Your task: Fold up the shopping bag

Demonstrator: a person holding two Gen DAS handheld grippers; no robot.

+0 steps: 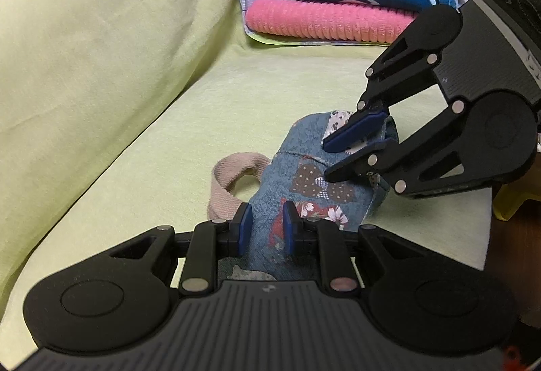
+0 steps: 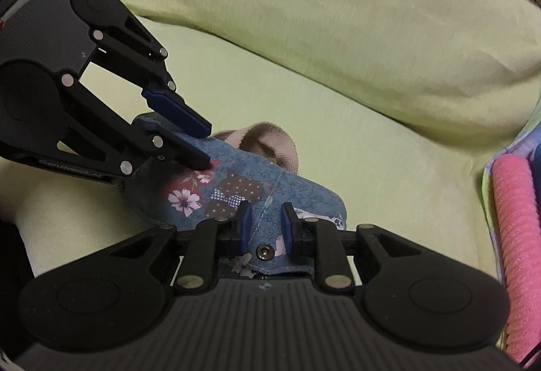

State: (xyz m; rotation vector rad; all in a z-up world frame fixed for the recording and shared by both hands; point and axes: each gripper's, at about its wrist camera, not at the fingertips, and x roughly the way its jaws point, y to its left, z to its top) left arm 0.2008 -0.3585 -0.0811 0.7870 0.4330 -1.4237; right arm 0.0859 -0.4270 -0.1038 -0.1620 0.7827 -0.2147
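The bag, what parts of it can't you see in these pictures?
- Left wrist view: the near end of the bag is hidden under the left tongs.
- Right wrist view: the near end runs under the right tongs; only a snap button shows.
- The strap is partly behind the bag.
- Whether either tongs truly pinch the cloth: cannot tell.
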